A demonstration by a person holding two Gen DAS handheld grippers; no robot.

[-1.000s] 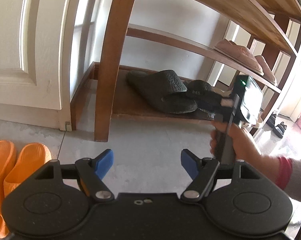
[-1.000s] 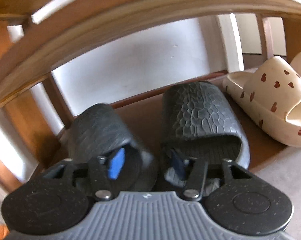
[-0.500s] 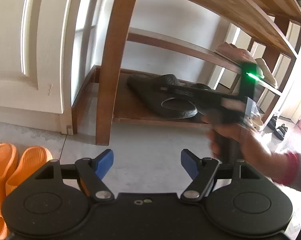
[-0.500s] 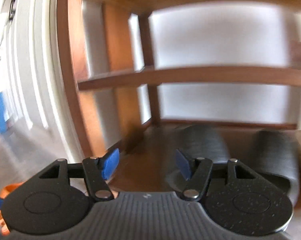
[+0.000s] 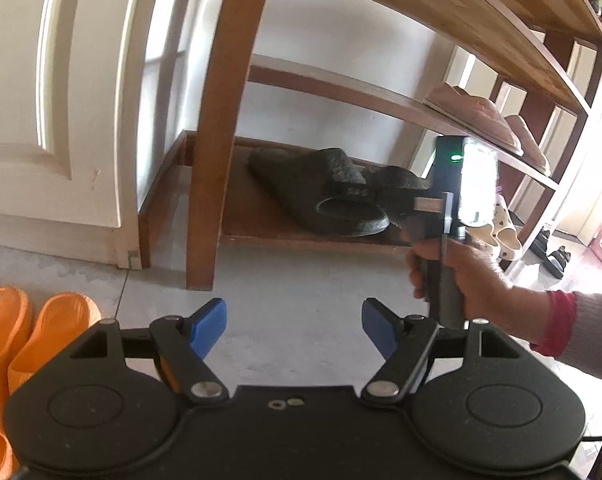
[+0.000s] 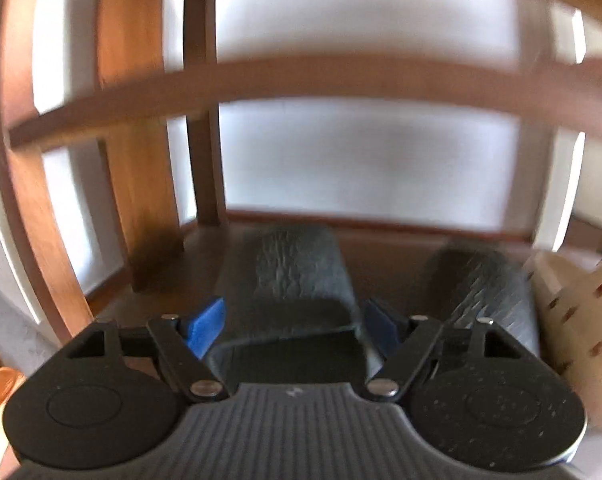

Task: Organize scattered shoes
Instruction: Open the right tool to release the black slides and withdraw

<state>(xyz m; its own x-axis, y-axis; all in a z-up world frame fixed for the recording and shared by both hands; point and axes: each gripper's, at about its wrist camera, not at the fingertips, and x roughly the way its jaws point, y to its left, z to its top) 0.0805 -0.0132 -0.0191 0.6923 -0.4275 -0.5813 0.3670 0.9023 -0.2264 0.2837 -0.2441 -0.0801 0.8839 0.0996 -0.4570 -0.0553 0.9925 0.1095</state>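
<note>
Wooden rack [image 5: 301, 236] bottom shelf: black slippers [image 5: 321, 196]; left hand-held gripper [image 5: 293, 326] gaping, right [image 6: 295, 326] opening.

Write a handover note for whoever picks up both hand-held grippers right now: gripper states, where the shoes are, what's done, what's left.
Left hand-held gripper: open, empty, above bare floor in front of the rack.
Right hand-held gripper: jaws opening at the bottom shelf; the left black slipper lies between them, pads not pressing on it.
Done: both black slippers sit side by side on the bottom shelf, beside the cream heart-print slippers.
Left: the orange slippers are on the floor by the door; shelve them, probably with the left gripper, which looks nearer.
</note>
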